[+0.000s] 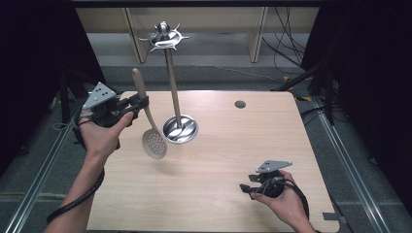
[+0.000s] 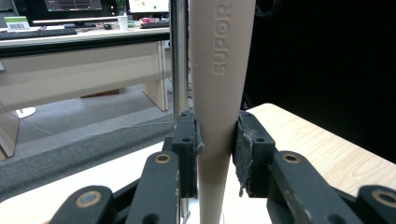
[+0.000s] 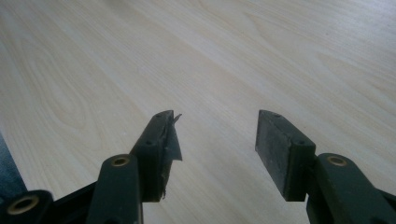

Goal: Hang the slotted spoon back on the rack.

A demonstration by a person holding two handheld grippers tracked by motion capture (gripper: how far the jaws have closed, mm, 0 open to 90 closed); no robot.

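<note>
Nearest the person, at the lower right of the high view, the right hand-held gripper (image 1: 245,186) is held low over the wooden table (image 1: 233,145). In the right gripper view its jaws are seen standing apart with nothing between them, only pale wood grain beyond; a torn flap of padding hangs from one pad (image 3: 172,140).

Farther in, on the left, the left hand-held gripper (image 1: 144,103) is raised above the table's left edge. A slotted spoon (image 1: 147,119) is held in it: in the left gripper view the black jaws are seen pressed narrowly on either side of the beige handle (image 2: 219,93), which is smooth, matte, probably plastic, and embossed with lettering. The handle's long axis is seen running nearly upright, tilted slightly, with the handle end up and the round perforated bowl (image 1: 154,143) hanging below the grip, clear of the table.

Just beyond and to the right of the spoon, a metal utensil stand (image 1: 174,77) is seen: a round polished base (image 1: 180,129) on the table, a slim upright pole, and a crown of hooks (image 1: 164,38) at the top. The hooks lie up and to the right of the handle end, well above the grip, and the left hand is far the nearer. Whether the handle end carries a hanging hole cannot be made out, so the hanging move is judged to depend on lifting that end to hook height.
</note>
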